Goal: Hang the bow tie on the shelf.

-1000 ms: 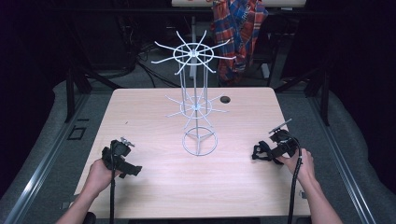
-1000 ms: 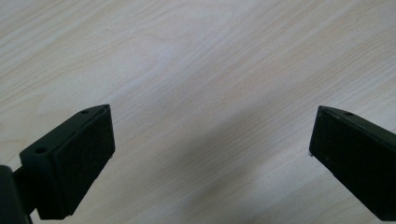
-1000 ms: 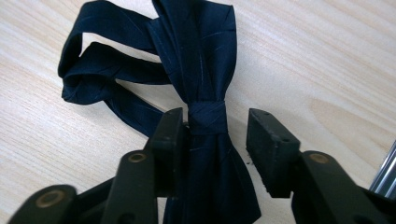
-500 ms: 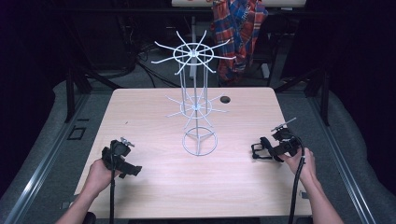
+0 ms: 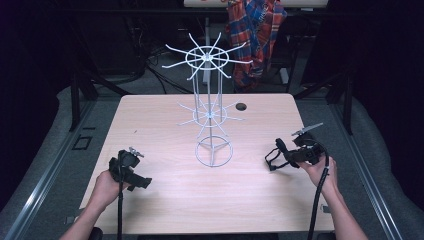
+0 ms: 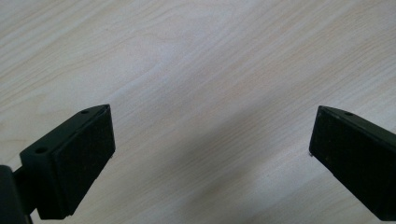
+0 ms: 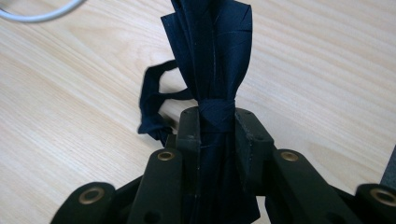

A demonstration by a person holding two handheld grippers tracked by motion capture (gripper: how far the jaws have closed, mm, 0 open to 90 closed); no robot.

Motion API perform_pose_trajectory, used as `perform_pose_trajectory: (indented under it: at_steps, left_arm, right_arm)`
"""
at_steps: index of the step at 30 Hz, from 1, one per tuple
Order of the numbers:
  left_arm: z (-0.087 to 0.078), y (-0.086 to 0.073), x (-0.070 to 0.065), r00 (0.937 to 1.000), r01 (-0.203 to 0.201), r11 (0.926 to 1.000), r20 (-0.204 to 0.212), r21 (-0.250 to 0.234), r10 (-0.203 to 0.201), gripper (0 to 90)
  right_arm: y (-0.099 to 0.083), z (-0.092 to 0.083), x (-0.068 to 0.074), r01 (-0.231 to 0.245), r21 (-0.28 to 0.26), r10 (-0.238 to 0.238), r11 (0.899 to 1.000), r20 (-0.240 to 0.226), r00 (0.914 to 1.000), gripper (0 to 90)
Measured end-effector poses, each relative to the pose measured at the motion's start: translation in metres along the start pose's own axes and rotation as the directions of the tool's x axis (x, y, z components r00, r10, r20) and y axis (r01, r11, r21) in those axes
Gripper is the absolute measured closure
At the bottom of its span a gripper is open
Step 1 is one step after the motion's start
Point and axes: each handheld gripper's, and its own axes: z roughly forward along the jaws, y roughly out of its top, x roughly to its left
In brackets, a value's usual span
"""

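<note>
Pale wood-grain table [image 5: 165,200] fills the middle of a dark room, a plaid cloth [image 5: 257,30] hanging behind it. Standing near the table's centre is a white wire rack [image 5: 210,110], two tiers of spokes over a ring base, and everything else sits around that rack. To its right and a little toward the person, the right gripper [image 5: 272,159] has its jaws clamped hard on a black folded fabric strip [image 7: 212,60], bunched and cinched where the pads pinch it; the jaws have just been closing onto it. The strip's long axis runs straight out ahead of the jaws, pointing leftward at the rack's ring base, so the right hand is the nearer one for hanging it on a spoke. A loose loop [image 7: 154,105] of the strip trails beside the jaws. To the rack's left, the left gripper [image 5: 142,182] rests low over bare wood, jaws spread wide and empty. How long the strip is I cannot tell; its far end is cut off in the right gripper view.
</note>
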Motion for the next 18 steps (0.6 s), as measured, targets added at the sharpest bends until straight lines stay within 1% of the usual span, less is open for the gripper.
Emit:
perform_pose_trajectory:
  at_steps: [2, 3, 4, 5, 6, 7, 8, 9, 10, 11, 12, 14, 15, 16, 17, 18]
  left_arm:
    - [0.0, 0.0, 0.0, 1.0, 0.0, 1.0, 0.001, 0.001, 0.0, 0.2]
    - [0.0, 0.0, 0.0, 1.0, -0.001, 1.0, 0.002, 0.002, 0.001, 0.2]
    - [0.0, 0.0, 0.0, 1.0, -0.001, 1.0, 0.002, 0.002, 0.001, 0.2]
    - [0.0, 0.0, 0.0, 1.0, -0.001, 1.0, 0.002, 0.002, 0.001, 0.2]
    - [0.0, 0.0, 0.0, 1.0, -0.001, 1.0, 0.002, 0.002, 0.001, 0.2]
    - [0.0, 0.0, 0.0, 1.0, -0.001, 1.0, 0.002, 0.002, 0.001, 0.2]
    - [0.0, 0.0, 0.0, 1.0, 0.0, 1.0, 0.002, 0.002, 0.0, 0.2]
    - [0.0, 0.0, 0.0, 1.0, -0.001, 1.0, 0.001, 0.002, 0.001, 0.2]
    - [0.0, 0.0, 0.0, 1.0, -0.001, 1.0, 0.001, 0.002, 0.001, 0.2]
    - [0.0, 0.0, 0.0, 1.0, 0.0, 1.0, 0.0, 0.001, 0.0, 0.2]
    - [0.0, 0.0, 0.0, 1.0, -0.001, 1.0, 0.001, 0.004, 0.001, 0.2]
    - [0.0, 0.0, 0.0, 1.0, -0.001, 1.0, 0.002, 0.002, 0.001, 0.2]
    - [0.0, 0.0, 0.0, 1.0, -0.001, 1.0, 0.003, 0.003, 0.001, 0.2]
    - [0.0, 0.0, 0.0, 1.0, -0.002, 1.0, 0.002, 0.003, 0.002, 0.2]
    - [0.0, 0.0, 0.0, 1.0, -0.002, 1.0, 0.002, 0.002, 0.002, 0.2]
    - [0.0, 0.0, 0.0, 1.0, -0.001, 1.0, 0.002, 0.002, 0.001, 0.2]
  right_arm:
    - [0.001, -0.001, 0.001, 0.005, -0.005, -0.005, 1.0, 0.001, 1.0, 73.1]
    - [0.002, -0.004, 0.002, 0.004, -0.021, -0.004, 1.0, 0.0, 1.0, 73.2]
    - [0.002, -0.004, 0.002, 0.004, -0.021, -0.004, 1.0, 0.0, 1.0, 73.2]
    - [0.003, -0.007, 0.004, 0.015, -0.037, -0.015, 0.999, 0.0, 0.9999, 73.2]
    - [0.003, -0.007, 0.004, 0.015, -0.037, -0.015, 0.999, 0.0, 0.9999, 73.2]
    - [0.003, -0.008, 0.005, 0.011, -0.05, -0.011, 0.999, -0.008, 0.9999, 73.2]
    - [0.003, -0.009, 0.005, 0.014, -0.053, -0.014, 0.999, -0.008, 0.9999, 73.2]
    - [0.004, -0.012, 0.006, 0.027, -0.059, -0.027, 0.998, -0.001, 0.9996, 73.2]
    - [0.004, -0.012, 0.006, 0.027, -0.059, -0.027, 0.998, -0.001, 0.9996, 73.2]
    - [0.005, -0.013, 0.008, 0.02, -0.075, -0.021, 0.997, -0.014, 0.9997, 73.2]
    - [0.005, -0.015, 0.008, 0.029, -0.067, -0.03, 0.997, -0.007, 0.9995, 73.2]
    - [0.006, -0.017, 0.011, 0.032, -0.073, -0.033, 0.997, -0.015, 0.9993, 73.2]
    - [0.007, -0.018, 0.013, 0.033, -0.087, -0.035, 0.996, -0.022, 0.9991, 73.2]
    - [0.007, -0.018, 0.013, 0.033, -0.087, -0.035, 0.996, -0.022, 0.9991, 73.2]
    - [0.008, -0.019, 0.014, 0.043, -0.082, -0.045, 0.996, -0.02, 0.9988, 73.2]
    - [0.009, -0.02, 0.016, 0.043, -0.091, -0.045, 0.995, -0.025, 0.9987, 73.2]
